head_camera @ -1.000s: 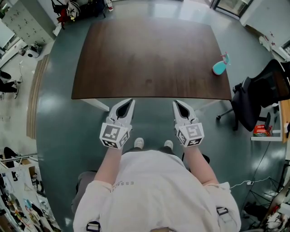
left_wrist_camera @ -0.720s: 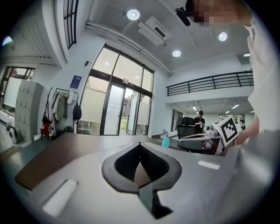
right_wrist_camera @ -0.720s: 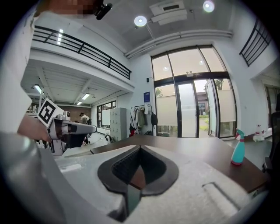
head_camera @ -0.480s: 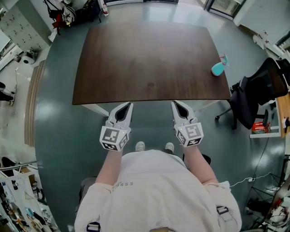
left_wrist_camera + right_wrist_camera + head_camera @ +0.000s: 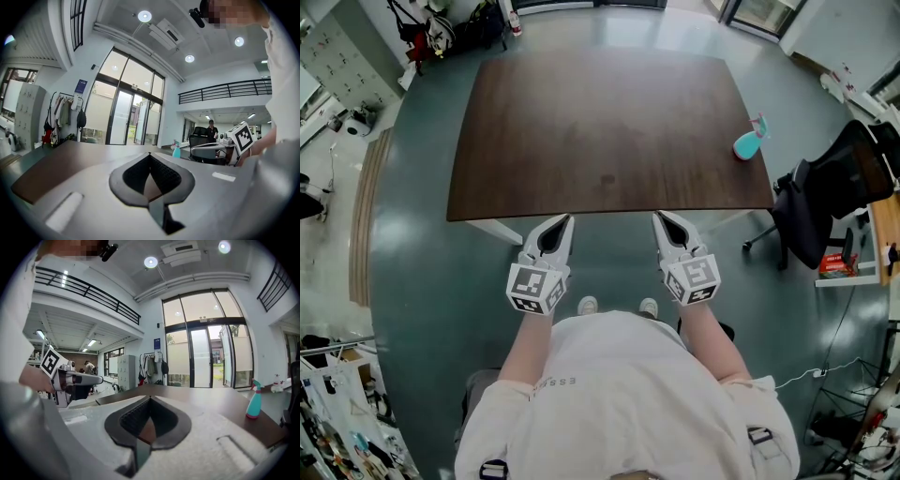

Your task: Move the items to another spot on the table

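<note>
The person stood at the near edge of the dark brown table [image 5: 600, 122], a gripper in each hand, both held low and just short of that edge, side by side and pointing toward it. The left gripper [image 5: 563, 219] had its jaws drawn together – in the left gripper view [image 5: 150, 154] the tips met in a point, and only the tabletop showed through the hollow behind them, with nothing caught between the pads. The right gripper [image 5: 661, 217] stood the same way, its jaws closed tip to tip and empty in its own view [image 5: 150, 398]. The one item on the table was a teal spray bottle [image 5: 747, 142], upright near the right-hand edge toward the far half, well apart from both grippers; it showed small past the right gripper's jaws [image 5: 253, 401] and smaller in the left gripper view [image 5: 176, 151]. The rest of the tabletop was bare wood. A black office chair [image 5: 825, 202] stood on the grey floor just off the table's right corner – close to the bottle's side.
</note>
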Tool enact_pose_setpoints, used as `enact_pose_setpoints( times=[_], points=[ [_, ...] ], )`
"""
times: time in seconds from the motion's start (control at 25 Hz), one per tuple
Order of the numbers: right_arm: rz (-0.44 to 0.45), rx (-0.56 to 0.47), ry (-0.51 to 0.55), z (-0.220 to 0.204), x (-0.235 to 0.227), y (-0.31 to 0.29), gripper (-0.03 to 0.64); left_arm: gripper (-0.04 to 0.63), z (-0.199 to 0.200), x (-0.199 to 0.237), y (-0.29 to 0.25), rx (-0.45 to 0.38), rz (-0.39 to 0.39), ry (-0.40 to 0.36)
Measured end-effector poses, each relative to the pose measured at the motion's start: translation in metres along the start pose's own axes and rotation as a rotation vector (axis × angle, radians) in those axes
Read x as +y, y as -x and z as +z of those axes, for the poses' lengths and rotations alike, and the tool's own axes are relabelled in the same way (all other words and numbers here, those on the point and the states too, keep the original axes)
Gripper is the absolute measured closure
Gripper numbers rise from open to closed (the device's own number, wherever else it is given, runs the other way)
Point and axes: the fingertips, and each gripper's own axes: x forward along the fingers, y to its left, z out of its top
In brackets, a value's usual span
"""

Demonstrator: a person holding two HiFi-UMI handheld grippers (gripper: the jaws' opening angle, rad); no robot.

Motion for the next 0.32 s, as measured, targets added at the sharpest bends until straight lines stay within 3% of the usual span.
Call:
enact_pose_setpoints(
  times=[0.32],
  points=[
    [0.007, 0.014, 0.01, -0.0027, 0.0021, -0.0011, 0.627, 0.58, -0.0036, 0.0, -0.0008, 0.008, -0.003, 0.008]
  ],
)
